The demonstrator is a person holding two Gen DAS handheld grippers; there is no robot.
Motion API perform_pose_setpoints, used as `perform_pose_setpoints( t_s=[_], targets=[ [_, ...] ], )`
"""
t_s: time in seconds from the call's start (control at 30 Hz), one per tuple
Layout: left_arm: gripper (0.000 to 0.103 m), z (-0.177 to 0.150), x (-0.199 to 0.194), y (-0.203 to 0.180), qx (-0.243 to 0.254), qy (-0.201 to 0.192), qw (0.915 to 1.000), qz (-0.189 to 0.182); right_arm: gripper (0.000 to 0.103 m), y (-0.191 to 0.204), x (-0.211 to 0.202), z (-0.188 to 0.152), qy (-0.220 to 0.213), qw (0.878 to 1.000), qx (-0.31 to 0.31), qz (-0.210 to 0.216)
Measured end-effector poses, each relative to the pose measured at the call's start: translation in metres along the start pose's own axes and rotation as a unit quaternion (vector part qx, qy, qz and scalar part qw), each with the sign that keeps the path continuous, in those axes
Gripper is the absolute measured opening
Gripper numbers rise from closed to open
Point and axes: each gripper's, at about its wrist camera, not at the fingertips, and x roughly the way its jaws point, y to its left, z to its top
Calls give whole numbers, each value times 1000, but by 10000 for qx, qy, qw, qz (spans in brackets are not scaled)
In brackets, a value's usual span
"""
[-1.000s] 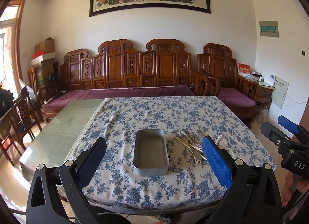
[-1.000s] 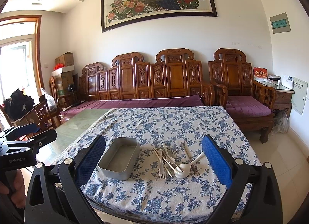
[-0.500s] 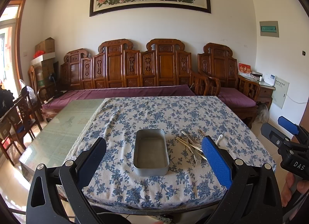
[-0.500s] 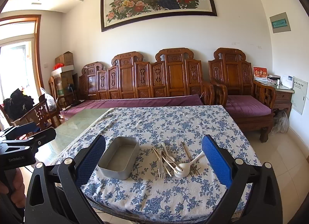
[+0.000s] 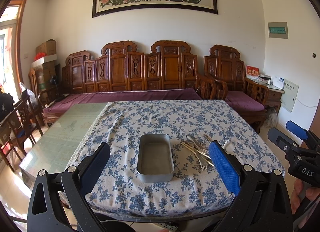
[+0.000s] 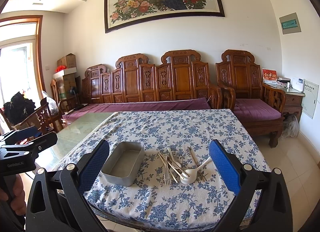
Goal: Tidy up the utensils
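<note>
An empty grey metal tin (image 5: 155,157) (image 6: 124,162) sits on the blue-flowered tablecloth (image 5: 160,124) near the front edge. To its right lies a loose pile of utensils (image 5: 198,151) (image 6: 180,165): a fork (image 6: 167,170), a white spoon (image 6: 192,174), chopsticks and other pieces, crossed over each other. My left gripper (image 5: 160,164) is open and empty, held off the table's front edge facing the tin. My right gripper (image 6: 160,164) is open and empty, further right, facing the pile.
The cloth covers the right part of a glass-topped table (image 5: 60,132). A carved wooden bench with purple cushions (image 5: 128,95) stands behind it, an armchair (image 6: 252,101) at back right, wooden chairs (image 5: 18,120) at left. The other gripper shows at each view's edge (image 5: 296,152) (image 6: 22,148).
</note>
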Motion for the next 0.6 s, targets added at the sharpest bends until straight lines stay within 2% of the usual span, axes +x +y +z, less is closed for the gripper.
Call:
perform_pose_setpoints(
  t_s=[0.6],
  targets=[
    [95, -10, 7, -6, 26, 80, 9999, -83, 100, -3, 4, -4, 87, 10000, 26, -8]
  ],
)
